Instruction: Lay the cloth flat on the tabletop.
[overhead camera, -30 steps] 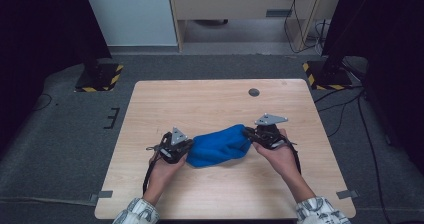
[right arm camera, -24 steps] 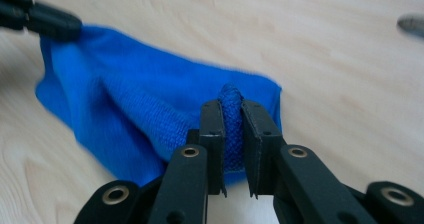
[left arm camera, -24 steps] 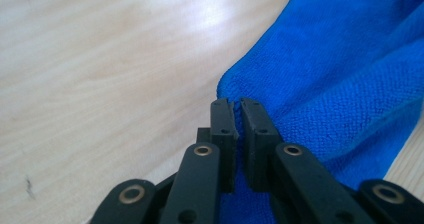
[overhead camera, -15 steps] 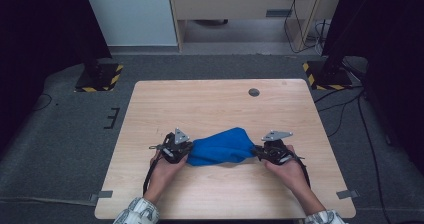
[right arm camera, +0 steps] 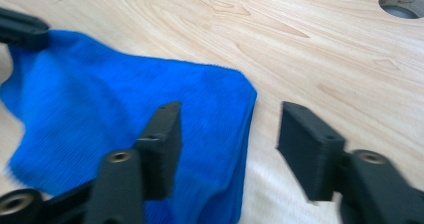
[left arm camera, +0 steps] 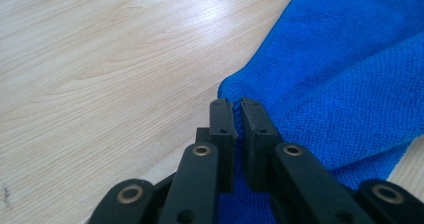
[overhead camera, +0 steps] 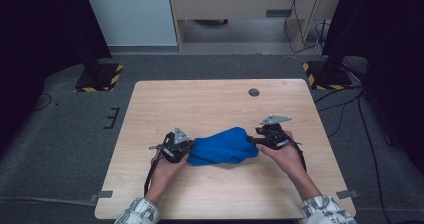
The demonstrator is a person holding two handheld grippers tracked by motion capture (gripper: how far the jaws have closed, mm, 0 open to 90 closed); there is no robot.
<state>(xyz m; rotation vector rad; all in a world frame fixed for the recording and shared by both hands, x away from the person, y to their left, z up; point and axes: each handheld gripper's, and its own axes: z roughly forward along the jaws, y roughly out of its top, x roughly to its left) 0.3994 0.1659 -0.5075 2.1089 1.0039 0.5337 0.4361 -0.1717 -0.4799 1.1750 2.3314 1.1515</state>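
Blue cloth point(overhead camera: 223, 146) half released
Left gripper point(left arm camera: 238, 109) pinched its corner; right gripper point(right arm camera: 227, 134), jaws just opening, stood clear; cloth beneath might slump unfolded.

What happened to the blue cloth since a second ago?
The right gripper has just opened its jaws and let go of the blue cloth, whose right end now lies on the table. The left gripper stayed put, jaws pinching the cloth's other corner.
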